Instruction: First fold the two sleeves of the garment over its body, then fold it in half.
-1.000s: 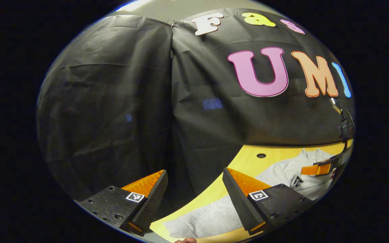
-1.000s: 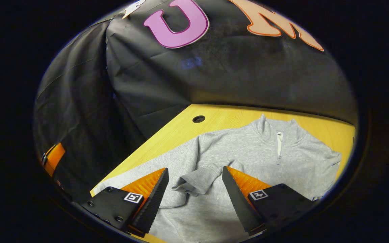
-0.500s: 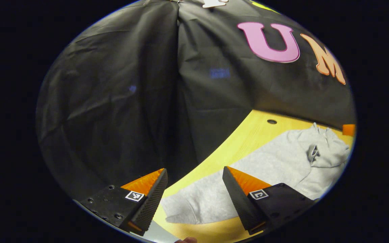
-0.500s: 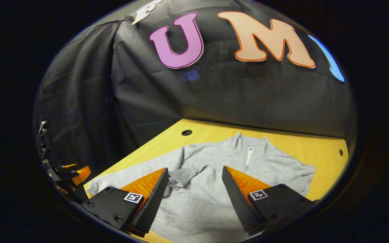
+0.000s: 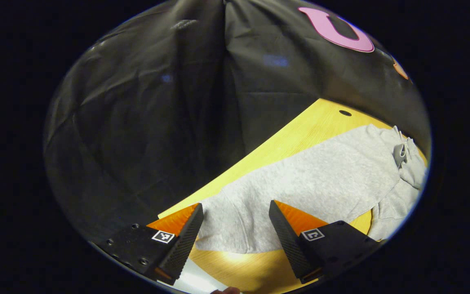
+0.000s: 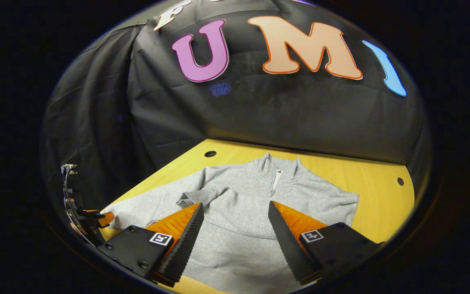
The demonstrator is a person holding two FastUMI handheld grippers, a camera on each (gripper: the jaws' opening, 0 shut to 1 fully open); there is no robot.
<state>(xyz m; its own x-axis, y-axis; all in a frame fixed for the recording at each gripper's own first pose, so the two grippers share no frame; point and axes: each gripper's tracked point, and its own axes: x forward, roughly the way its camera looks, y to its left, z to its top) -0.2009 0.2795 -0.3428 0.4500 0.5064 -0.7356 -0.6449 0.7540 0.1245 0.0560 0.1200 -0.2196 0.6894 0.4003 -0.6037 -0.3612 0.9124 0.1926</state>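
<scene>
One sleeve is already lying across the chest of the grey sweatshirt [image 6: 239,204], its cuff [image 6: 188,199] resting on the body left of the zip in the right gripper view. The other sleeve [image 5: 300,179] is laid out straight along the wooden table [image 5: 312,122], with its end near the front edge. So I judge the first step half done: one sleeve over, one to go, and the fold in half not begun.

My left gripper [image 5: 235,228] has its fingers spread wide with nothing between them, poised above the cuff end of that outstretched sleeve; I can't be sure from this fisheye view how far above the cloth it hangs. My right gripper [image 6: 235,228] is likewise spread and empty, held over the lower body of the sweatshirt, which lies flat in the middle of the table with its collar toward the booth wall. The left gripper also shows at the far left of the right gripper view, just off the sleeve's end.

Next I would lower the left gripper onto the cuff, pinch one layer cleanly, then lift and carry it across the chest without dragging the body out of square.
</scene>
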